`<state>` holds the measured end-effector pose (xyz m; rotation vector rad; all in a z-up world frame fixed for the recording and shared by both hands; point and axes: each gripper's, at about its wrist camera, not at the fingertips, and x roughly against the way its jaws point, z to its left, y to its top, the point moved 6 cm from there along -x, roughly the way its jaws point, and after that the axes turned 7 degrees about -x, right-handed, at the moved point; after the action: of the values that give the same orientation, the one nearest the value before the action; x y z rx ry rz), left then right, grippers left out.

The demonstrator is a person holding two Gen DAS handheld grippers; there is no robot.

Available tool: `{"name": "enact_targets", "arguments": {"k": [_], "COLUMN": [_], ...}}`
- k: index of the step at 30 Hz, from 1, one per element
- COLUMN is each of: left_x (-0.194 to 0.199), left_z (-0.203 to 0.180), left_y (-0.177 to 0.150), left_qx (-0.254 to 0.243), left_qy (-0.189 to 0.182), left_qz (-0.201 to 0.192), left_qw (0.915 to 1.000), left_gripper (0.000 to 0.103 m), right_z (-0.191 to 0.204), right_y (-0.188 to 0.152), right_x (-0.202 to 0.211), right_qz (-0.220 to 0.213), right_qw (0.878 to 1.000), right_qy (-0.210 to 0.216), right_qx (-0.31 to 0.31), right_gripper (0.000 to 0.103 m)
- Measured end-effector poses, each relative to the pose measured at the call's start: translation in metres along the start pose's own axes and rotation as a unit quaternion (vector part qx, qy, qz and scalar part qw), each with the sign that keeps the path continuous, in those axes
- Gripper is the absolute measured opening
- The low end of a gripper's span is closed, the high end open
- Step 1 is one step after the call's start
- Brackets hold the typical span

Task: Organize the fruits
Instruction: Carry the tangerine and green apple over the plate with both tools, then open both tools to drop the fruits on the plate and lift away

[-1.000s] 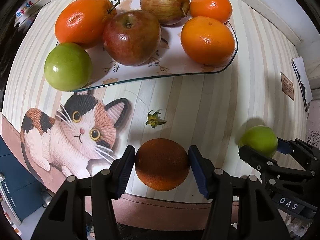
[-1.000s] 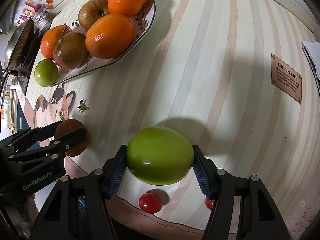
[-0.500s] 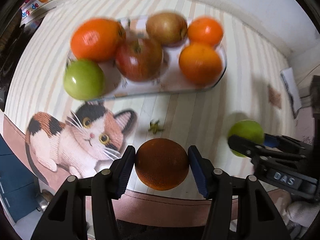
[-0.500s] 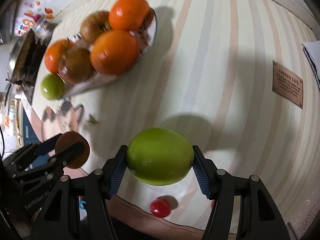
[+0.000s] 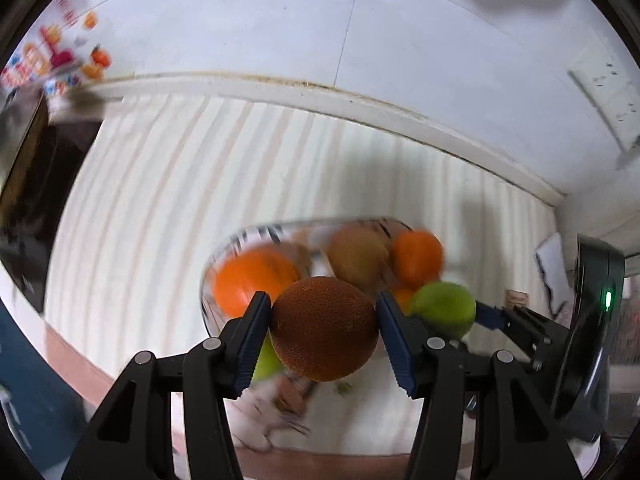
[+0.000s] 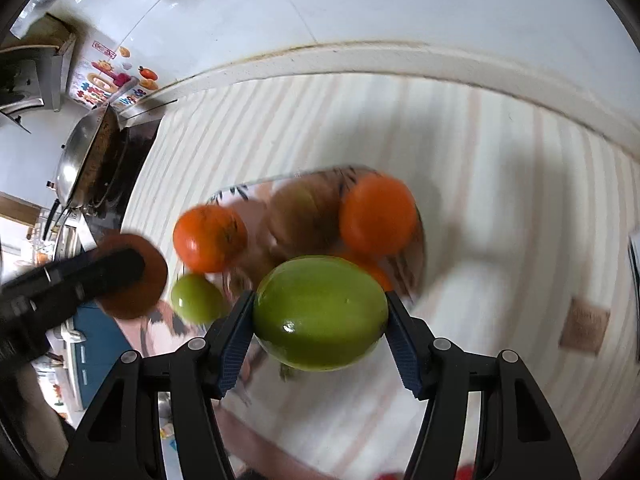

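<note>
My left gripper (image 5: 324, 330) is shut on a dark brownish-orange fruit (image 5: 324, 328) and holds it in the air in front of the glass fruit plate (image 5: 248, 234). My right gripper (image 6: 320, 316) is shut on a large green fruit (image 6: 320, 312), also lifted, and it shows in the left wrist view (image 5: 444, 312) at the right. The plate (image 6: 418, 232) holds oranges (image 6: 378, 214) and apples (image 6: 304, 216), blurred by motion. A small green fruit (image 6: 196, 298) sits at the plate's near left edge.
The striped counter (image 5: 160, 200) runs back to a white tiled wall (image 5: 320, 20). A pan on a stove (image 6: 84, 160) stands at the far left. A brown label (image 6: 584, 326) lies on the counter to the right. The cat picture lies under the grippers.
Both grippers have risen and tilted up with their fruits still held, so the plate now lies lower in view and the wall shows. The two held fruits have come closer together.
</note>
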<state>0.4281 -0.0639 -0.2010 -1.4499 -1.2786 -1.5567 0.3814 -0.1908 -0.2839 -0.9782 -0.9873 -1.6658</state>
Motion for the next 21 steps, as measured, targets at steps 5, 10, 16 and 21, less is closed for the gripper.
{"name": "enact_targets", "arguments": {"k": [5, 10, 16, 21], "left_x": [-0.042, -0.085, -0.113, -0.122], "left_z": [0.01, 0.014, 0.011, 0.004], "left_y": [0.034, 0.051, 0.06, 0.054], "left_qx": [-0.018, -0.029, -0.048, -0.077], "left_qy": [0.001, -0.015, -0.005, 0.015], "left_qz": [0.053, 0.108, 0.141, 0.152], "left_qw": [0.9985, 0.9936, 0.9889, 0.9852], "left_gripper": [0.052, 0.052, 0.052, 0.052], "right_z": [0.015, 0.018, 0.017, 0.017], "right_y": [0.01, 0.012, 0.008, 0.007], "right_x": [-0.026, -0.038, -0.038, -0.039], "right_qz": [0.01, 0.017, 0.016, 0.015], "right_qw": [0.999, 0.999, 0.999, 0.999], "right_qy": [-0.027, -0.036, -0.04, -0.041], "right_qx": [0.016, 0.012, 0.009, 0.005], "right_gripper": [0.065, 0.065, 0.065, 0.066]}}
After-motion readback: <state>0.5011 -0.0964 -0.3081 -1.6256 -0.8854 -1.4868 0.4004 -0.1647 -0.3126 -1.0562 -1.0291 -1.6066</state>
